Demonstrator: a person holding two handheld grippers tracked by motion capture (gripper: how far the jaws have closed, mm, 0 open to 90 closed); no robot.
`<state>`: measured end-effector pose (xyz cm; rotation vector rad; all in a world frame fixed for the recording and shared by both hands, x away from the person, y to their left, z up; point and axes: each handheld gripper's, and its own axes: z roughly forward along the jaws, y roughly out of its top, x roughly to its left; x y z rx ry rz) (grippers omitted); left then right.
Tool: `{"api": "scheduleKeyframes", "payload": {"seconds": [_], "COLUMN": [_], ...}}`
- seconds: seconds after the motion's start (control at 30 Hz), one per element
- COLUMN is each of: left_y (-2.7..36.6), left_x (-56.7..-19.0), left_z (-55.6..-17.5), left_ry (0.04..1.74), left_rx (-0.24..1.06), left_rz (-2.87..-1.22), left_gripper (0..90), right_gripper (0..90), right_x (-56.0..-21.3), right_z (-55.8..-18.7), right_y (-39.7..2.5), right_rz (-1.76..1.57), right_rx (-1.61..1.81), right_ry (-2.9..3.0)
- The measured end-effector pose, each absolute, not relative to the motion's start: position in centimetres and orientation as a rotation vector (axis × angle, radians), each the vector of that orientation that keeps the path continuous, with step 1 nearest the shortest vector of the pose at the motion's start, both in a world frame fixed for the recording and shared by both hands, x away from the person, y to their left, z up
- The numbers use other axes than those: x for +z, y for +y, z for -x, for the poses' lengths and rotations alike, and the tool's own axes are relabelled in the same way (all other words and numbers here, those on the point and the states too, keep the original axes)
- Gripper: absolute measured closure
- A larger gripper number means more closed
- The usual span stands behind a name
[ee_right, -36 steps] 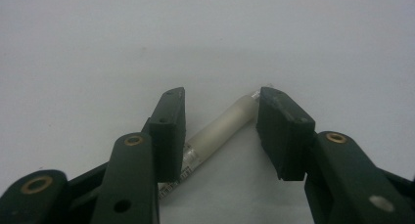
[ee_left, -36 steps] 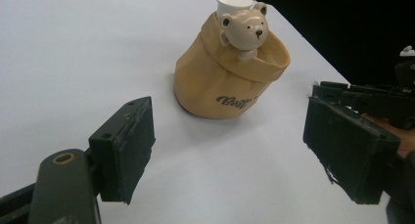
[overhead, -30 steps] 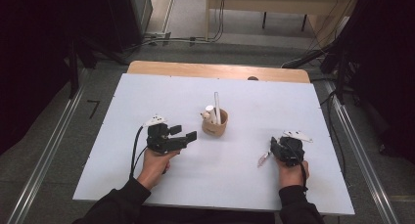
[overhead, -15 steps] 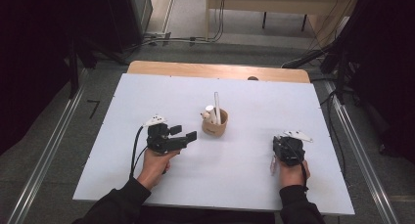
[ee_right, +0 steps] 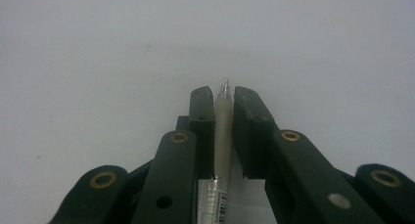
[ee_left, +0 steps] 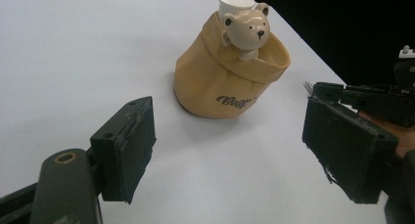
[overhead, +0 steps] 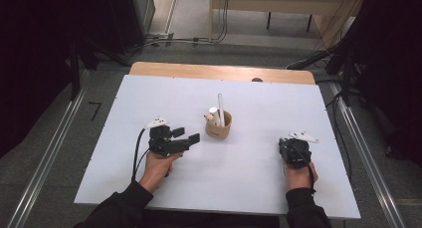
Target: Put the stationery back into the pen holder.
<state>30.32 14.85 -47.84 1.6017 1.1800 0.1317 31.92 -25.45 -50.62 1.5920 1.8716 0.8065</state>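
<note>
A tan pouch-shaped pen holder (overhead: pixel 220 127) with a small bear figure (ee_left: pixel 244 27) on its rim stands mid-table. A white pen (overhead: pixel 219 103) stands upright in it. My left gripper (overhead: pixel 188 137) lies just left of the holder, aimed at it. It is open, with the holder (ee_left: pixel 225 82) beyond its jaws and nothing between them (ee_left: pixel 235 150). My right gripper (overhead: pixel 294 151) is at the right of the table, well apart from the holder. It is shut (ee_right: pixel 224 94) on a clear pen with a grey grip (ee_right: pixel 222 131), whose tip pokes just past the jaws, close over the white tabletop.
The white table top (overhead: pixel 249 178) lies bare around the holder. A wooden strip (overhead: pixel 219 71) runs along its far edge. Cables (overhead: pixel 137 156) trail from the left gripper toward the near edge. Dark equipment and floor rails flank the table.
The pen in the right gripper stuck out to the lower left a second ago; the right hand has turned, so the pen is now hidden under it. The left gripper has stayed put.
</note>
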Motion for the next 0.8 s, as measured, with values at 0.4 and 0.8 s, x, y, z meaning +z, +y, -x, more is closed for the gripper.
{"api": "scheduleKeyframes", "payload": {"seconds": [0.4,0.8], "left_y": [14.8,14.7], "left_x": [-47.8,-47.8], "left_z": [-30.3,-30.2], "left_ry": [1.177,1.171], "left_rx": [0.126,0.113], "left_rz": [-1.599,-1.603], "left_gripper": [20.6,20.7], "right_gripper": [78.5,78.6], "right_x": [-50.0,-48.6], "right_z": [-31.7,-30.9], "right_y": [-25.4,-25.1], "right_rz": [-1.58,-1.54], "right_rx": [0.874,1.0], "right_ry": [1.916,1.912]}}
